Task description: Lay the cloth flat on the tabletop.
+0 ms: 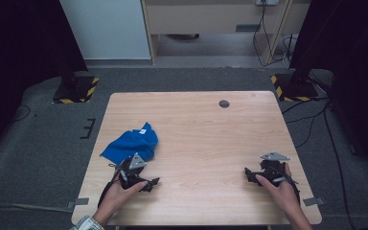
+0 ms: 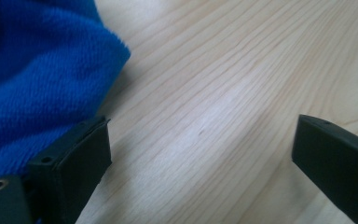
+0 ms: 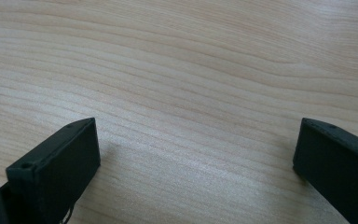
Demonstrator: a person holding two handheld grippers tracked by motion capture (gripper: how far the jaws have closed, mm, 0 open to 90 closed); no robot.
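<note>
- High view: a crumpled blue cloth point(image 1: 132, 143) lies on the left half of the wooden table point(image 1: 206, 129), just beyond the left gripper point(image 1: 149, 183).
- In the left gripper view, the cloth point(image 2: 32, 79) bulges right beside one jaw; the jaws stand wide apart with only bare wood between them.
- The right gripper point(image 1: 248, 173) rests well apart from the cloth, its jaws likewise spread over empty table.
- This looks like the approach before a first grasp; next, the left gripper likely needs to turn toward a cloth edge and close on it.
- The cloth's folds hide its corners, and a small white tag point(image 1: 143, 131) is too tiny to read.
</note>
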